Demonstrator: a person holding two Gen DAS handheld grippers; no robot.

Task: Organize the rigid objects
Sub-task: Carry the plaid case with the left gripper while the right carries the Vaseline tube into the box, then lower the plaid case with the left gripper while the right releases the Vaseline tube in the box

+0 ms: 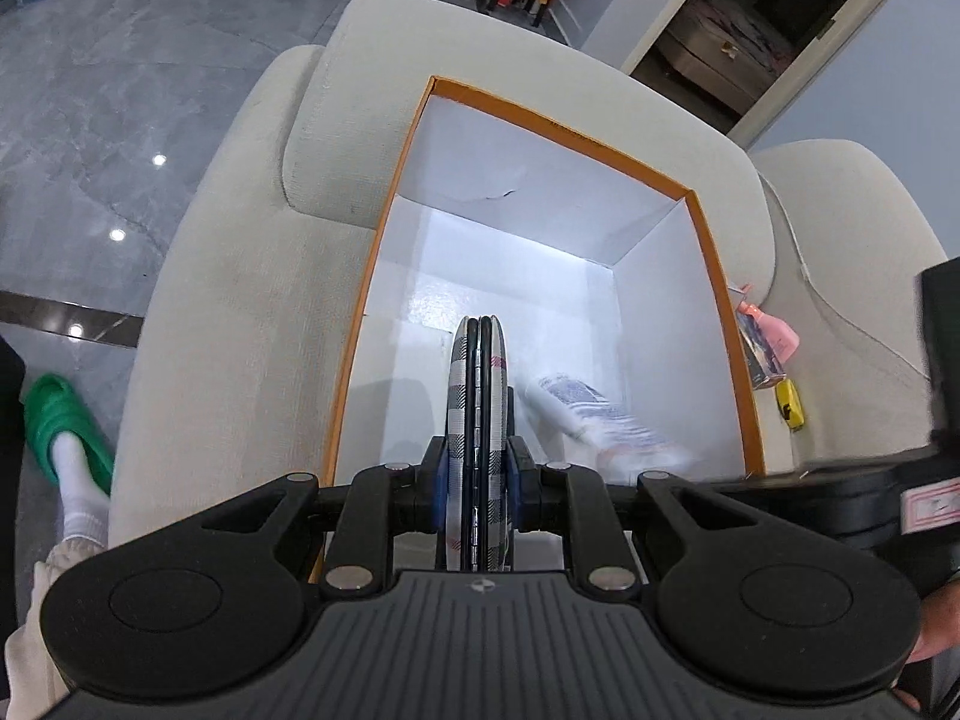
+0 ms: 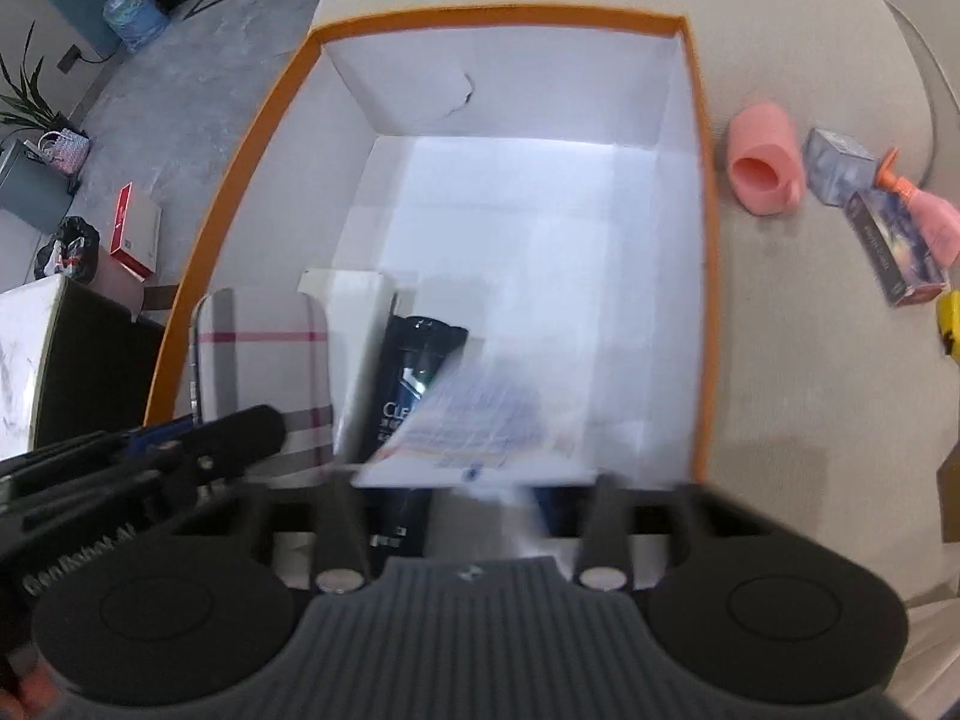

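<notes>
An orange-rimmed box with a white inside (image 1: pixel 717 276) (image 2: pixel 699 120) stands on a cream sofa. My left gripper (image 1: pixel 478 474) is shut on a plaid hard case (image 1: pixel 477 414) and holds it on edge over the box's near left part; the case also shows in the right wrist view (image 2: pixel 264 348). My right gripper (image 2: pixel 480 504) is over the box's near edge, its fingertips blurred, with a white and blue printed tube (image 2: pixel 480 426) (image 1: pixel 606 420) at them. A dark bottle (image 2: pixel 408 384) and a white carton (image 2: pixel 354 312) lie in the box.
On the sofa seat right of the box lie a pink cup (image 2: pixel 765 168), small printed cartons (image 2: pixel 894 252), a pink spray bottle (image 2: pixel 930 213) (image 1: pixel 774 330) and a yellow object (image 1: pixel 791 402). The sofa back (image 1: pixel 480 60) rises behind the box. Grey floor lies to the left.
</notes>
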